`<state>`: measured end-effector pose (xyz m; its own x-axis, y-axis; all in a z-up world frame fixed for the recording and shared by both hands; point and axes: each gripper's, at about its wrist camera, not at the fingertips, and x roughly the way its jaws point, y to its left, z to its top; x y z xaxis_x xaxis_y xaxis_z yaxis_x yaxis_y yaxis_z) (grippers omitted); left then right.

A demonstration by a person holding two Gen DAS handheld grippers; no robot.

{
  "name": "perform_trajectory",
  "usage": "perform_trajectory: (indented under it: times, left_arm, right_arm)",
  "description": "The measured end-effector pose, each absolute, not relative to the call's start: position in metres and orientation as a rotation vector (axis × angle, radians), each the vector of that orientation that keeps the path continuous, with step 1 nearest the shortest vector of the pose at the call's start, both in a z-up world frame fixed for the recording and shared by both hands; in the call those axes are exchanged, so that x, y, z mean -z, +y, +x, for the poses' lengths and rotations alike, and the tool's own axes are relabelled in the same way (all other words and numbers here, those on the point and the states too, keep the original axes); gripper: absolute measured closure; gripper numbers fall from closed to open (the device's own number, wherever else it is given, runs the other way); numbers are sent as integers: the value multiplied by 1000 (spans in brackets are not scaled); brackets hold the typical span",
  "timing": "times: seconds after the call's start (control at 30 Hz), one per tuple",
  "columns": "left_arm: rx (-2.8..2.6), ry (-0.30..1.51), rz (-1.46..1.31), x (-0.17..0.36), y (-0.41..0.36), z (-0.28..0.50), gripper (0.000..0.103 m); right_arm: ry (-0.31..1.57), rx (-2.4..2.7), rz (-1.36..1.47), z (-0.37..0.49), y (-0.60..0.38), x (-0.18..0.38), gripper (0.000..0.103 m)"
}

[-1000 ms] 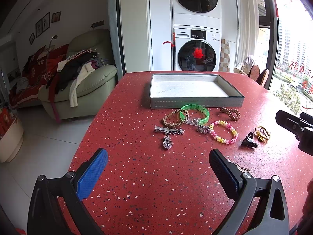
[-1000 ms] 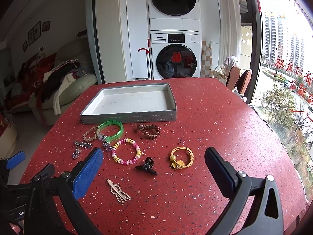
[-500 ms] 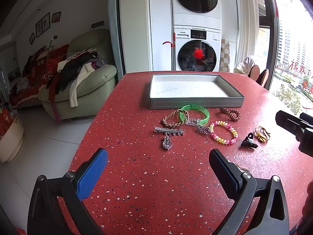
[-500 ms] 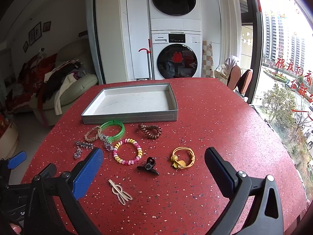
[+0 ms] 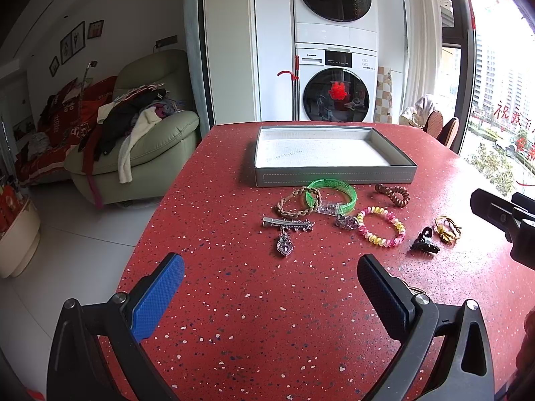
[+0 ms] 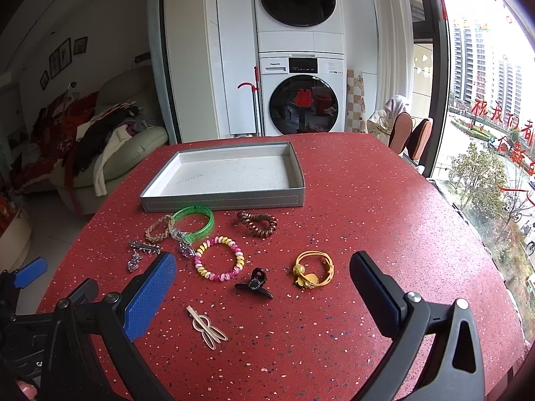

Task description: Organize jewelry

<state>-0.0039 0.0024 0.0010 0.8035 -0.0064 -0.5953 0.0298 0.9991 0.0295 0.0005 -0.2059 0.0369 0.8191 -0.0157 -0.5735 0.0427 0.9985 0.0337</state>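
An empty grey tray (image 5: 334, 176) (image 6: 224, 200) sits on the red speckled table. In front of it lie a green bangle (image 5: 331, 194) (image 6: 194, 222), a braided bracelet (image 5: 296, 204), a brown spiral hair tie (image 6: 257, 224), a pink-yellow bead bracelet (image 6: 219, 262), a silver pendant clip (image 5: 287, 230), a black claw clip (image 6: 254, 282), a yellow hair tie (image 6: 312, 269) and a beige hair clip (image 6: 205, 327). My left gripper (image 5: 271, 294) is open, short of the silver clip. My right gripper (image 6: 262, 295) is open over the black claw clip.
The table edge curves off at the left over white floor. A green armchair (image 5: 143, 147) piled with clothes stands left. Stacked washing machines (image 5: 334, 83) are behind the table; chairs (image 6: 411, 133) and a large window are at the right.
The right gripper has crept slightly forward and left toward the jewelry. The left gripper has stayed almost still. Nothing was picked up.
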Motion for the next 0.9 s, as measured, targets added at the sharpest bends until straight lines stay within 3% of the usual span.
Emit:
perform_trajectory:
  times: [0.9]
  left_arm:
    - [20, 638, 38, -1, 2, -4, 0]
  right_arm:
    - [610, 29, 50, 0, -206, -36, 0]
